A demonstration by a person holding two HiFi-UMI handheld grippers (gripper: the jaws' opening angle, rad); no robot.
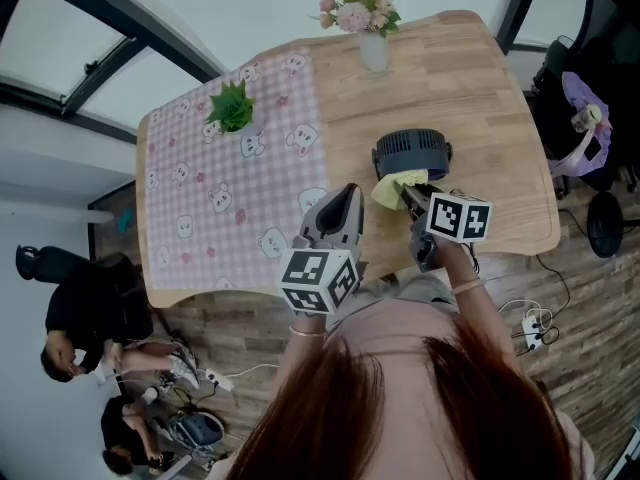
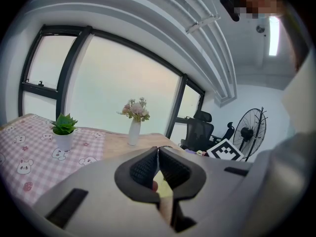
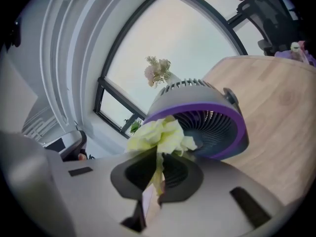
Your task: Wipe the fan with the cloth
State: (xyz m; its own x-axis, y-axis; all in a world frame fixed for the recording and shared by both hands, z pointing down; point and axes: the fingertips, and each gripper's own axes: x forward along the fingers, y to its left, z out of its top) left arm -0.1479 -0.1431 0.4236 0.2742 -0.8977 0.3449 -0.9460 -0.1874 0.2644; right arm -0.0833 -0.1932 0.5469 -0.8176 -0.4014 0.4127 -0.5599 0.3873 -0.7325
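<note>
A small grey desk fan (image 1: pixel 411 153) with a purple front ring (image 3: pixel 207 117) stands on the wooden table (image 1: pixel 480 88). My right gripper (image 1: pixel 408 194) is shut on a pale yellow cloth (image 1: pixel 395 186), and the bunched cloth (image 3: pixel 159 135) touches the fan's front rim at its lower left. My left gripper (image 1: pixel 347 200) is held to the left of the fan, apart from it, its jaws shut with nothing between them (image 2: pixel 158 154).
A pink checked tablecloth (image 1: pixel 215 203) covers the table's left half, with a small potted plant (image 1: pixel 232 108) on it. A vase of flowers (image 1: pixel 368 28) stands at the far edge. An office chair (image 2: pixel 200 130) and a standing fan (image 2: pixel 253 132) are beyond the table.
</note>
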